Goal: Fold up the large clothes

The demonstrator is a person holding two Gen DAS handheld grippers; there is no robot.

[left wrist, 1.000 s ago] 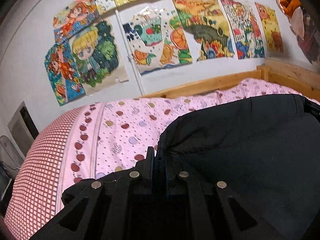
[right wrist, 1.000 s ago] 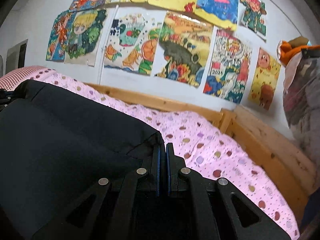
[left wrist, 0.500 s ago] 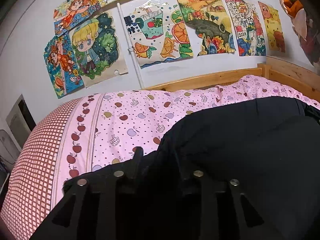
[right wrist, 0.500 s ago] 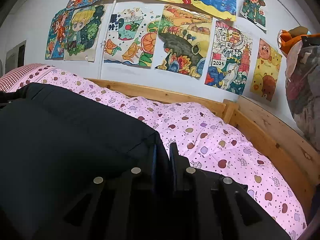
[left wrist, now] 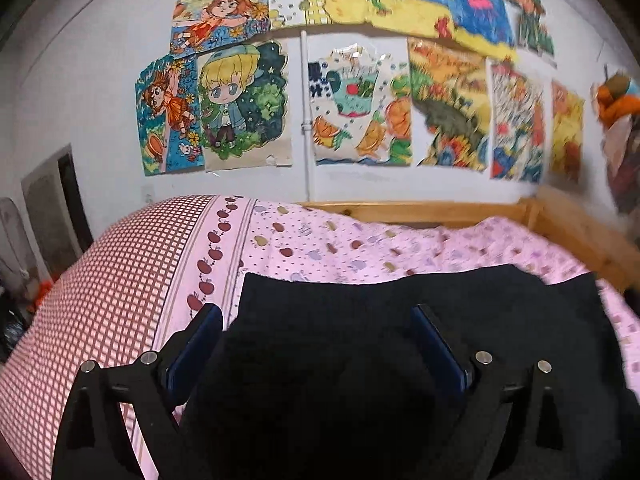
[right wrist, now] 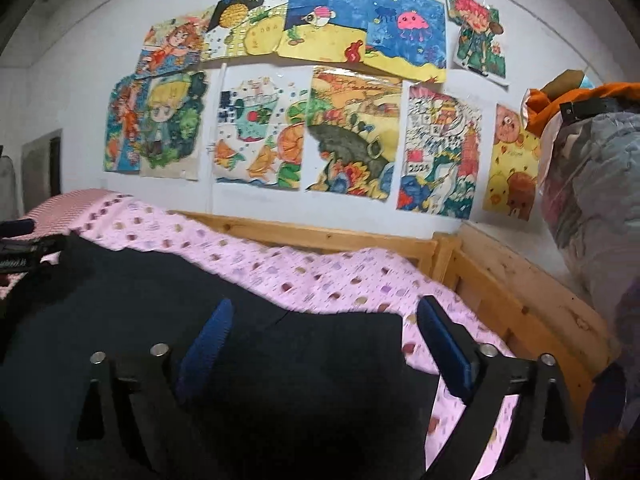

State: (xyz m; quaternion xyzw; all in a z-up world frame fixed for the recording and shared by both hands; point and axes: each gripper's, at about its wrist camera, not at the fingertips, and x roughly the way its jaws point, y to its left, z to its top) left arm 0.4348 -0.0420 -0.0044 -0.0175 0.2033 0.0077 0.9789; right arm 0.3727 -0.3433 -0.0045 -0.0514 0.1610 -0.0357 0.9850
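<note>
A black garment lies spread flat on a pink bedsheet printed with small apples, its far edge straight and folded, its left corner square near the band of red apples where the sheet turns to a red-and-white check pattern. From the right wrist view the same black garment fills the near left of the bed, and its far right corner ends just short of the right finger.

The left gripper has its jaws opening, spread wide with the blue pads facing each other; the cloth's left corner sits in the gap below them, but neither pad presses on it. The right gripper likewise has its jaws opening, wide apart over the garment's right corner, with nothing clamped. At the far left of the right wrist view a dark piece of the other tool shows over the cloth.

Behind the bed runs a light wooden bed frame, turning the corner at the right. Above it, the white wall carries many coloured children's drawings. At the far right a bulky clear bag of clothes stands, with something orange on top
</note>
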